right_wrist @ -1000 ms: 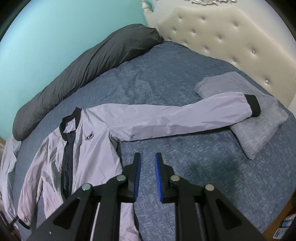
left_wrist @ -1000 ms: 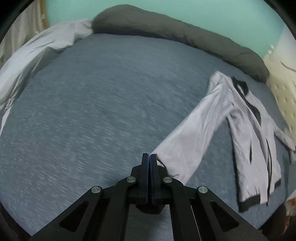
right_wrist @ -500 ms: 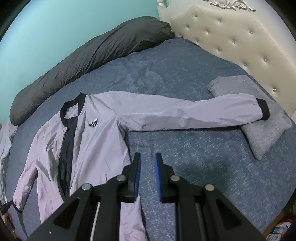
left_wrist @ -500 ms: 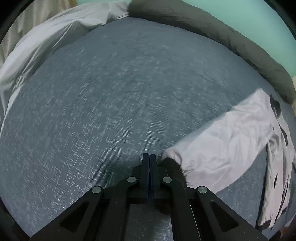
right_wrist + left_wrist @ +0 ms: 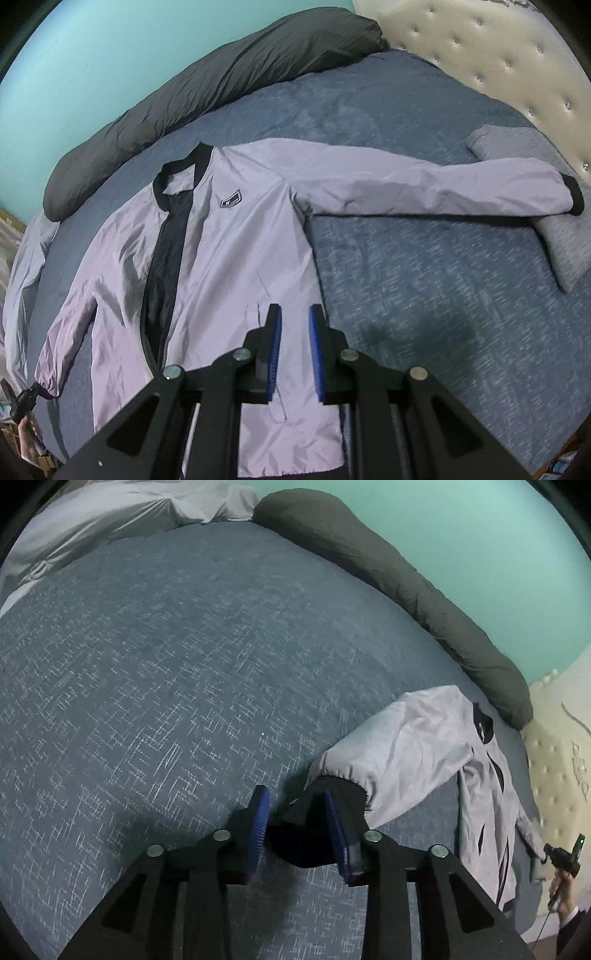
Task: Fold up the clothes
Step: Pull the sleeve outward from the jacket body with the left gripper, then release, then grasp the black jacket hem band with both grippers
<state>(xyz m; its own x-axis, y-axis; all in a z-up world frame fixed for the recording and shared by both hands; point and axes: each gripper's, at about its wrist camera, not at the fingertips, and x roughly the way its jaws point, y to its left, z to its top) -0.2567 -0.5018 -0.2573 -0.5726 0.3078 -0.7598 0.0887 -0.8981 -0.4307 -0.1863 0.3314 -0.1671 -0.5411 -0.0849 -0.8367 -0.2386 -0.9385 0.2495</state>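
A light lilac jacket with black collar, zip band and cuffs lies face up on the blue bedspread. Its one sleeve stretches to the right, its cuff on a grey pillow. In the left wrist view the other sleeve lies bunched, and its black cuff sits between the open jaws of my left gripper, against the right finger. My right gripper is open and empty, hovering over the jacket's lower right body.
A long dark grey bolster lies along the far edge by the teal wall. A cream tufted headboard is at the right. A crumpled white sheet lies at the bed's far left corner.
My left gripper was shut on the sleeve cuff and has now opened, the cuff lying loose between the jaws. The sleeve has been drawn in toward the jacket. My right gripper moved closer over the jacket.
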